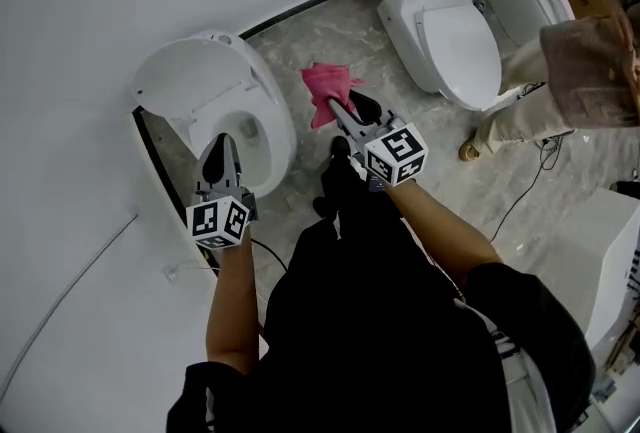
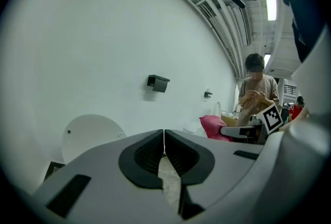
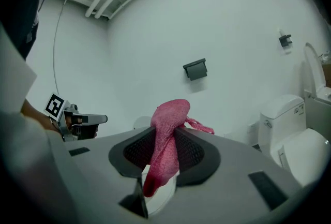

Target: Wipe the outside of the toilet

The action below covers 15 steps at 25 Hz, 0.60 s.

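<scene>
- Your right gripper (image 3: 166, 141) pinches the pink cloth (image 3: 174, 113), with the jaws clamped on its bunched middle and folds spilling past the tips.
- Your left gripper (image 2: 164, 137) is pressed closed on nothing, above the toilet (image 1: 281, 127), whose lid is up.
- You're holding the cloth over the floor (image 1: 350, 31), just right of that toilet's bowl.
- Beyond it, a second toilet (image 1: 446, 33) sits closed with a person (image 1: 585, 71) beside it.

Left toilet (image 1: 200, 81): smooth, glossy white ceramic. Cloth (image 3: 166, 124): pink, coarse knitted fabric (loops plainly visible). Right gripper (image 3: 164, 140): matt grey plastic, ribbed black pads (image 3: 197, 157). Floor (image 1: 335, 26): grey marbled stone, faint sheen. Wall (image 1: 80, 11): matt white, smooth.
</scene>
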### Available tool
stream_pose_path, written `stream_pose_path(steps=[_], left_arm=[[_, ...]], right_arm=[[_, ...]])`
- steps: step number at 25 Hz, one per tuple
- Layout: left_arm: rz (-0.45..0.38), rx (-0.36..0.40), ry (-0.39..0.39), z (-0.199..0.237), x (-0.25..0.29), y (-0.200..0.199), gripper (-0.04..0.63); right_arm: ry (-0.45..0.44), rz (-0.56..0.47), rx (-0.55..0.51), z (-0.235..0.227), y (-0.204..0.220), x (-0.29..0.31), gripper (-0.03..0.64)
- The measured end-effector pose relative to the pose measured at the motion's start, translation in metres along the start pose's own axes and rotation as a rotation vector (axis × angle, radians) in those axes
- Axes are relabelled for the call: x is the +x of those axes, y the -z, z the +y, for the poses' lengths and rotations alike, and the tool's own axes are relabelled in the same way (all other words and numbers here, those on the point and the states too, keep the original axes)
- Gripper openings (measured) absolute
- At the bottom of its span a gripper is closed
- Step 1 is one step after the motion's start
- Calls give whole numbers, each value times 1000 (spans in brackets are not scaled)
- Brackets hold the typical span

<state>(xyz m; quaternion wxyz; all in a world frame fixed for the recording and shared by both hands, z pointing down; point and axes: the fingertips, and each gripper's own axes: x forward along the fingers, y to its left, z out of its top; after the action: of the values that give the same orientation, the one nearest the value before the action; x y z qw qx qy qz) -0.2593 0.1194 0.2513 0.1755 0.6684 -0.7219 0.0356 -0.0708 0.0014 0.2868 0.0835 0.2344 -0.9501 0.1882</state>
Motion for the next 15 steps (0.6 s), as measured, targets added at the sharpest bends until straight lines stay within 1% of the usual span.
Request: stream_pose_path(steps=[3, 8, 11, 15], left_arm=[[53, 11, 13, 6, 32, 11, 20], [136, 16, 38, 18, 86, 35, 20], [171, -4, 68, 28, 115, 52, 20], [215, -51, 75, 41, 147, 90, 20]], right_arm=[[2, 24, 41, -23, 15, 32, 124], [-18, 39, 47, -58, 32, 87, 126], [-28, 72, 54, -74, 53, 124, 126], [-19, 118, 72, -88, 91, 163, 126]])
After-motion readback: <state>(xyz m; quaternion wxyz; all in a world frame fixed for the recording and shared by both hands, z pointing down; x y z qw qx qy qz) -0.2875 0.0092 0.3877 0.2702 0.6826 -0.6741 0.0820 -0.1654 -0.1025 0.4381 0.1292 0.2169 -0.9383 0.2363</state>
